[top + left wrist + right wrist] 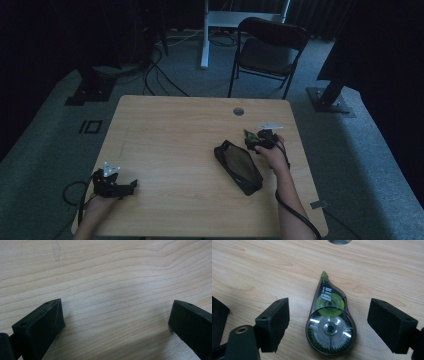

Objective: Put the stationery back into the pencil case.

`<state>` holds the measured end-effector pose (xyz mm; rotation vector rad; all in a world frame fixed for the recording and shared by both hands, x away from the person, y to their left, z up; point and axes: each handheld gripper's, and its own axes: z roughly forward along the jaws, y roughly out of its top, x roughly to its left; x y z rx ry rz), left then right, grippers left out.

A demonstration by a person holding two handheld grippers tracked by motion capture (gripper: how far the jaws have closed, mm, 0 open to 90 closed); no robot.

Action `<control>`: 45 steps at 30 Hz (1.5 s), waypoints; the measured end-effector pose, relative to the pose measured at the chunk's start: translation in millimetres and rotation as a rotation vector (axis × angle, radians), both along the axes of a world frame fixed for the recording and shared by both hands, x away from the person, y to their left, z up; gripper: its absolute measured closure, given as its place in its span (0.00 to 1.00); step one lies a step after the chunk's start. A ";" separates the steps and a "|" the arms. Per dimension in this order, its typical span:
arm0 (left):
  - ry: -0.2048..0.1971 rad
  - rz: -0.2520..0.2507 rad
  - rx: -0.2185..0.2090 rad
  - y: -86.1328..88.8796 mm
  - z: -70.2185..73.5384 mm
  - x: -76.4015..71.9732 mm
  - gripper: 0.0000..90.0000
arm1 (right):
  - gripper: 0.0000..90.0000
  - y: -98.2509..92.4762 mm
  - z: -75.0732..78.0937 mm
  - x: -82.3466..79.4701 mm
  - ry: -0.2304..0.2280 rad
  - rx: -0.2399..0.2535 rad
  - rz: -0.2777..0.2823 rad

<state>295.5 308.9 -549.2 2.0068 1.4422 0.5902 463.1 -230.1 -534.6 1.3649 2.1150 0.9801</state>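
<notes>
Right hand-held gripper (328, 323): jaws spread wide, nothing gripped. The correction tape dispenser lies on the desk between them, clear of both pads. In the high view this hand-held gripper (254, 139) sits near the right edge of the desk.

Correction tape dispenser (329, 322): teardrop-shaped clear shell lying flat on one broad face, green tip pointing away from the jaws toward the far edge. Two reels show through the casing, a green one toward the tip and a larger clear one at the wide end.

Handling estimate: light, rigid plastic; the smooth shell is likely slippery, and the thin casing and tip should not be crushed. Moderate closing pressure should do.

Grip point: the wide rounded end, pads meeting its two opposite curved edges. Avoid the green tip, where the tape is exposed.

Pencil case (238, 166): dark zippered pouch lying just beside the right hand-held gripper, toward the middle of the desk, with its long side running diagonally to the near edge.

Left hand-held gripper (131, 186): jaws wide apart, holding nothing, near the near-left corner of the desk. Its own view (115, 322) has bare wood grain between the pads.

Desk (170, 130): light wood top with a round cable hole near the far edge.
</notes>
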 end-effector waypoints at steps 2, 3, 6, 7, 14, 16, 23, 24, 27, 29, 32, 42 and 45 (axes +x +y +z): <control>0.000 0.000 0.000 0.0 0.0 0.0 0.00 | 0.21 1.0 -1.1 3.1 -0.008 -0.014 -0.006; 0.000 0.000 0.000 0.0 0.0 0.0 0.00 | 0.22 1.3 -1.4 4.6 -0.009 -0.023 -0.004; 0.000 0.000 0.000 0.0 0.0 0.0 0.00 | 0.30 1.3 -2.5 8.9 -0.006 -0.044 -0.003; 0.000 0.000 0.000 0.0 0.0 0.0 0.00 | 0.30 1.6 -2.9 9.9 0.004 -0.044 -0.001; 0.000 0.000 0.000 0.0 0.0 0.0 0.00 | 0.38 5.1 -7.5 13.5 0.035 -0.060 0.018; 0.000 0.000 0.000 0.0 0.0 0.0 0.00 | 0.40 5.4 -9.0 14.5 0.040 -0.051 0.018; 0.000 0.000 0.000 0.0 0.0 0.0 0.00 | 0.50 4.8 -10.0 14.5 0.031 -0.024 -0.001; 0.000 0.000 0.000 0.0 0.0 0.0 0.00 | 0.51 5.0 -10.2 14.1 0.029 -0.023 -0.004; 0.000 0.000 0.000 0.0 0.0 0.0 0.00 | 0.51 5.2 -9.1 13.2 0.040 -0.020 -0.002; 0.000 0.000 0.000 0.0 0.0 0.0 0.00 | 0.53 4.3 -7.1 12.2 0.049 -0.021 0.000; 0.000 0.000 0.000 0.0 0.0 0.0 0.00 | 0.54 1.6 -4.8 9.8 0.048 -0.036 -0.008; 0.000 0.000 0.000 0.0 0.0 0.0 0.00 | 0.54 -9.5 17.3 -0.2 0.053 -0.003 -0.027; 0.000 0.000 0.000 0.0 0.0 0.0 0.00 | 0.54 -9.9 23.4 -3.4 0.052 -0.015 -0.020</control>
